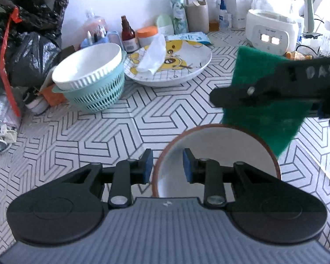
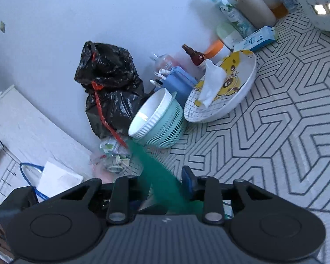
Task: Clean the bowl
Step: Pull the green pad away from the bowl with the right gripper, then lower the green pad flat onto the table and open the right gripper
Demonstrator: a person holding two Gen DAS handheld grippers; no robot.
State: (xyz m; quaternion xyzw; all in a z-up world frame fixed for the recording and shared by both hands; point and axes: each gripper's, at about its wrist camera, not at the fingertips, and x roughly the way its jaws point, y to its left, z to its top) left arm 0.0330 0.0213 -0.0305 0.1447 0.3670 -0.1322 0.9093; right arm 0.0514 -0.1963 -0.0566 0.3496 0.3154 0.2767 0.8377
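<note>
My left hand-held gripper (image 1: 167,165) has its pads on either side of the bowl (image 1: 217,154) rim (brown edge) but not squeezing it. My right hand-held gripper (image 2: 165,183) pinches the green scrub pad (image 1: 264,92) just above the bowl, on the tabletop (image 1: 121,132).

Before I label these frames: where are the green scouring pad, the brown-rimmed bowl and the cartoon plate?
green scouring pad (image 1: 259,66): left wrist view, upper face.
brown-rimmed bowl (image 1: 222,145): left wrist view, inner wall.
cartoon plate (image 2: 237,101): right wrist view, outer rim.

left tongs (image 1: 167,165): apart, straddling rim | right tongs (image 2: 165,183): clamped
</note>
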